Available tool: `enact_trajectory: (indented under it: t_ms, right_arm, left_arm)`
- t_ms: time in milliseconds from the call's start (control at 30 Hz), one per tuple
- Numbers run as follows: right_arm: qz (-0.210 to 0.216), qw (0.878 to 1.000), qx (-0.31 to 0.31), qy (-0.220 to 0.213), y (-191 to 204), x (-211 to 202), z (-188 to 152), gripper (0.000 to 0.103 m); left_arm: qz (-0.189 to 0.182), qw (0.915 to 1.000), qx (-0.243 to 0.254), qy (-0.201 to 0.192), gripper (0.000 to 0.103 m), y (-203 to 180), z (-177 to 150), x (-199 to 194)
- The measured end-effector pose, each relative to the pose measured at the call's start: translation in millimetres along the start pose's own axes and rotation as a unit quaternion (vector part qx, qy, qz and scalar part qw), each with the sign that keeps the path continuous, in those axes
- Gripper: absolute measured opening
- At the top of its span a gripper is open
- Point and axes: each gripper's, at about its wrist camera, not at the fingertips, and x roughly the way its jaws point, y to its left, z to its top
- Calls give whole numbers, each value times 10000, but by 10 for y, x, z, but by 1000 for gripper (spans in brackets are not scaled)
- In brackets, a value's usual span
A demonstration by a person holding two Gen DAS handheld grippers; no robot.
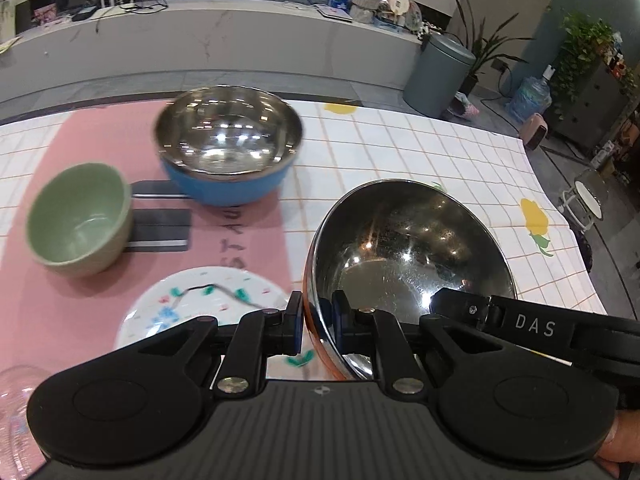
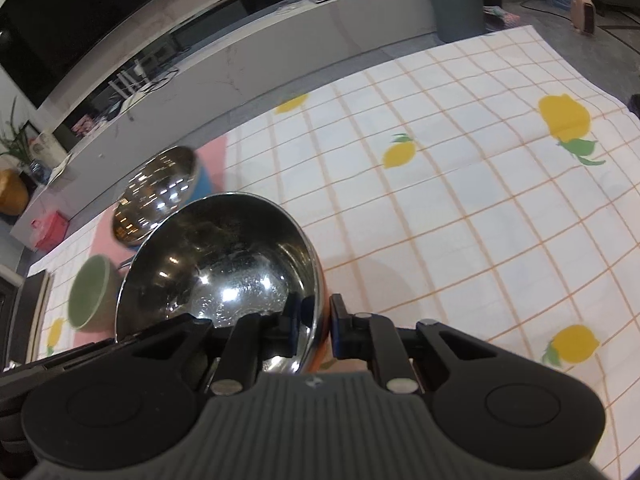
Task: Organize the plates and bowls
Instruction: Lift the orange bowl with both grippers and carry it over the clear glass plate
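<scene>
A: Left wrist view: cloth (image 1: 400,152) under all; blue bowl (image 1: 228,148) at the back; green bowl (image 1: 80,220) left of it; plate (image 1: 200,304) nearest.
B: And the orange bowl (image 1: 408,264)?
A: Tilted, off the cloth; left gripper (image 1: 318,320) and right gripper (image 2: 316,326) each clamp its rim, 1 finger inside, 1 outside.

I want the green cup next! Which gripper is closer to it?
Left. The left gripper pinches the shiny bowl just across the painted plate from the green cup; the right gripper grips the bowl's far rim.
</scene>
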Motion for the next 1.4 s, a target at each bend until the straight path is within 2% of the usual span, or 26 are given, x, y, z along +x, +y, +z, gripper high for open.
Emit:
enact_trajectory:
  t_ms: [167,300,567,767,900,1033,1233,1400]
  right_arm:
    - [162,9998,-111,54,192,-90,-99,13]
    - [325,9990,-248,196,354,-161,-257,13]
    - [506,9961,-603,407,773,-270,-804,17]
    - [875,9899,-847,729,925,-397,-1300,17]
    - [1051,9844,-1053,939,1048,-455,-1677,17]
    - [1064,9793,-1349,1075,1158,-474,-1978,17]
    - [995,9784,-1419,1127,1127,-460,-2108,17]
    - [929,9795,-1447,1045,1091,-474,-2081,16]
  left_arm:
    - [42,10000,-61,32,16,172,-43,-193]
    - [136,9999,94,12,17,307,-190,-388]
    - [671,9975,165,-136,18,524,-597,-825]
    - [644,9976,-240,-52,18,838,-1030,-1153]
    - [762,9963,-402,37,18,990,-1362,-1322]
    - [833,9946,-603,107,18,1111,-1605,-1427]
    - [750,9943,-696,287,18,1179,-1877,-1406]
    - [679,9950,-673,281,20,1160,-1916,-1351]
